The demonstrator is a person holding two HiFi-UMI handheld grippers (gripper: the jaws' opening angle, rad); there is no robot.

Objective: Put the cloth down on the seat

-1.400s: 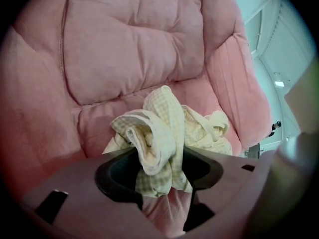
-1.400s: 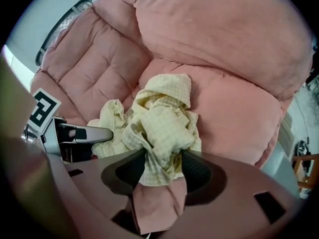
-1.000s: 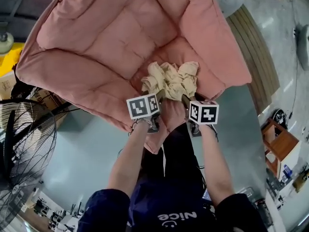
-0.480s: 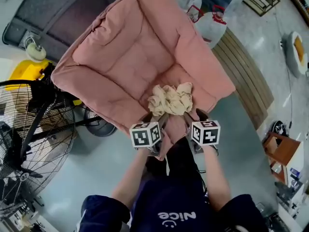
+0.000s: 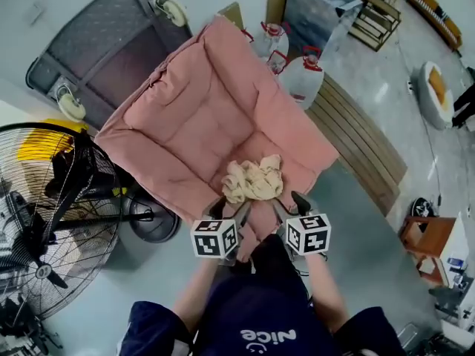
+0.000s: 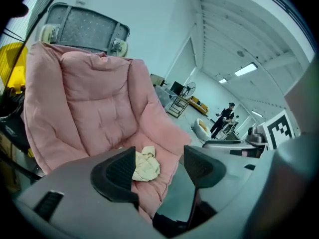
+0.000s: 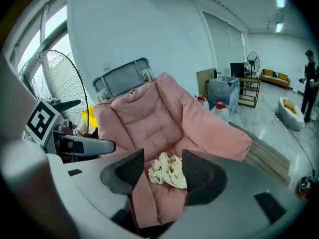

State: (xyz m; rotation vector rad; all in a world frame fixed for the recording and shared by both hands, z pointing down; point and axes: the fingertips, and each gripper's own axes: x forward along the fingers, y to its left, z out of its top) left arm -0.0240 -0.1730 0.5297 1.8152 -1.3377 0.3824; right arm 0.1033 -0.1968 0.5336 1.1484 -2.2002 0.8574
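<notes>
A crumpled cream cloth lies loose on the seat of the padded pink chair; it also shows as the cloth and the cloth in the gripper views. My left gripper is drawn back just short of the seat's front edge, open, nothing between its jaws. My right gripper hangs beside it, also open and empty. Both are apart from the cloth.
A black standing fan is at the left. A grey cart on castors stands tipped behind the chair. Water jugs and a wooden slatted platform are to the right. A person stands far off.
Both grippers have pulled back from the cloth toward me and let it go; it stays on the seat. The view has drawn away, showing more of the room.
</notes>
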